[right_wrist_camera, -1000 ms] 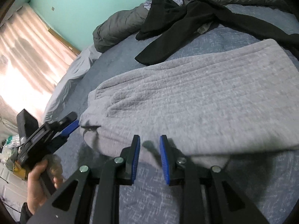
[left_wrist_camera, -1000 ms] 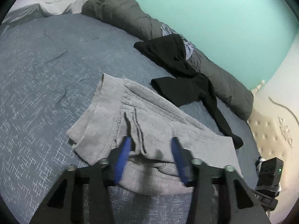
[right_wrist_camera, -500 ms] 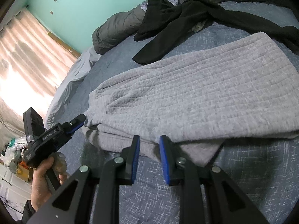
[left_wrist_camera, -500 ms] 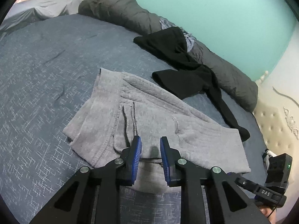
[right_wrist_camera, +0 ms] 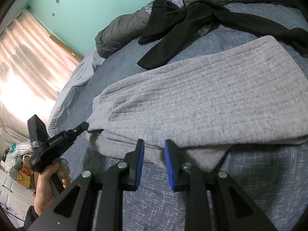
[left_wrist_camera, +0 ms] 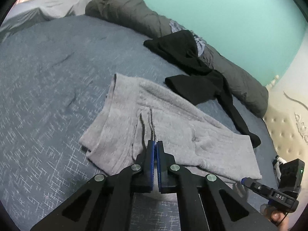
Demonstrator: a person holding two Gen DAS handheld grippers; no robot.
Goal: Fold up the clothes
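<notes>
Since the earlier frames the left claw (left_wrist_camera: 155, 144) has just been closing: its blue pads, once spread wide over the near edge of the grey garment (left_wrist_camera: 173, 134), now meet with only a sliver between them, and whether any cloth is pinched there I cannot tell, since the tips sit right on the fabric near two dark creases. Largest of all is the bed (left_wrist_camera: 48, 77), covered in a blue flecked sheet, with a long rolled dark grey duvet (left_wrist_camera: 134, 13) along its far side against the teal wall (left_wrist_camera: 231, 9). On the sheet the grey garment lies folded over on itself, flat and spread across the middle of the bed, its near edge toward both claws. Beyond it a black garment (left_wrist_camera: 198, 73) is draped partly on the duvet and partly on the sheet, one leg trailing just beside the grey one. From the right wrist view, the right claw (right_wrist_camera: 154, 154) stands a little apart, its pads either side of the grey garment's near edge without pressing on it. A hand (right_wrist_camera: 46, 188) holds the left claw's handle at lower left.
</notes>
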